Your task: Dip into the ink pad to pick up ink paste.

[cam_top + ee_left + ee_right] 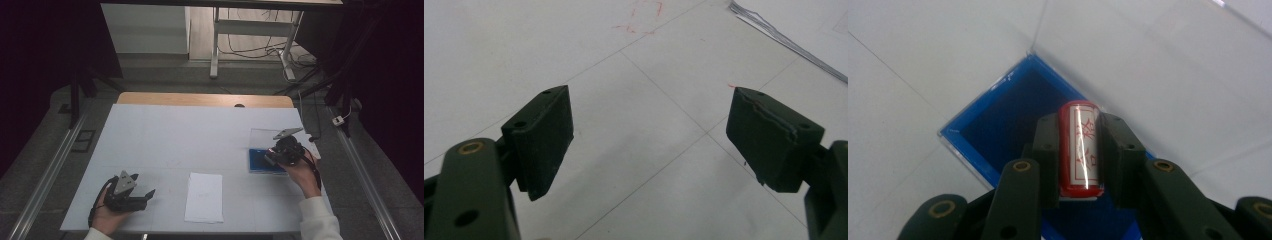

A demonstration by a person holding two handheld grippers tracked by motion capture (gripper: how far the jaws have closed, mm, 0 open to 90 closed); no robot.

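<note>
One red stamp point(1079, 150) pinched in right tongs point(1079, 155) over blue ink pad point(1013, 117) in clear case; left tongs point(649, 140) spread

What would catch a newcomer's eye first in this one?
The red cylindrical stamp with red characters on its white label, clamped in the right gripper over the blue ink pad in its clear plastic case at the table's right side. Next, the white sheet of paper at the near edge, the left gripper open beside it.
</note>
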